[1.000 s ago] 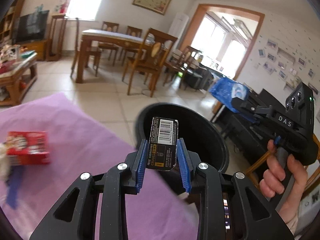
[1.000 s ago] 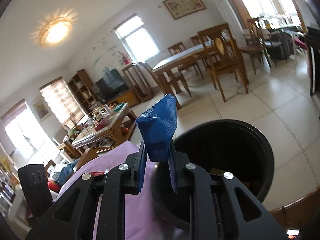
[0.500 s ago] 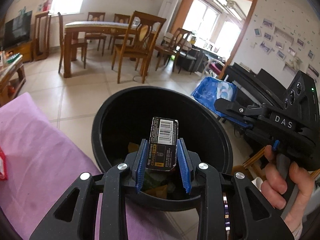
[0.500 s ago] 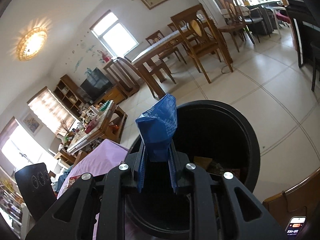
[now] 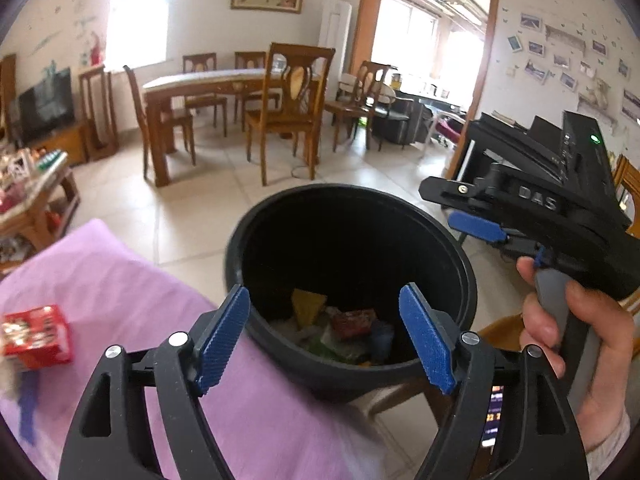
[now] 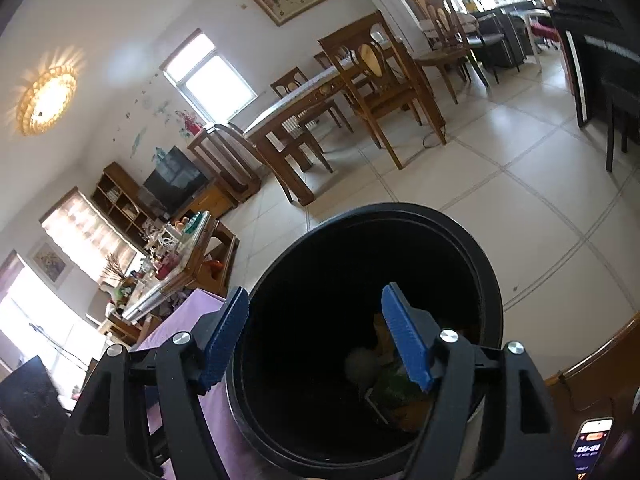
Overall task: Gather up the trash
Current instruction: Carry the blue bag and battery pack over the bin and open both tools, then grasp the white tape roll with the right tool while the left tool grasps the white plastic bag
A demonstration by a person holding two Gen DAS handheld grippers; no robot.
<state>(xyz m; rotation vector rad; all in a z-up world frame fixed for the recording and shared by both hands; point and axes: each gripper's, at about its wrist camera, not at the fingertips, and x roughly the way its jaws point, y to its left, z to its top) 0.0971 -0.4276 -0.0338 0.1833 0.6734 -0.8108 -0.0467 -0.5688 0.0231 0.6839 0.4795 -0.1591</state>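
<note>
A black round trash bin (image 5: 452, 236) stands at the edge of a purple-covered table (image 5: 120, 280); several wrappers lie at its bottom (image 5: 344, 328). My left gripper (image 5: 326, 338) is open and empty, over the bin's near rim. My right gripper (image 6: 316, 332) is open and empty, above the bin (image 6: 484, 264); it also shows in the left wrist view (image 5: 476, 228), at the bin's right side. A red snack box (image 5: 36, 336) lies on the purple cloth at left.
A blue scrap (image 5: 28, 408) lies by the red box. A dining table with wooden chairs (image 5: 296, 112) stands on the tiled floor beyond. A cluttered coffee table (image 5: 32, 192) is at left, a black piano (image 5: 532, 148) at right. A phone (image 6: 592, 446) lies low at right.
Both grippers opened and let go: the black barcode packet left my left gripper and the blue wrapper left my right gripper. The left wrist view pulled back, showing the red box again.
</note>
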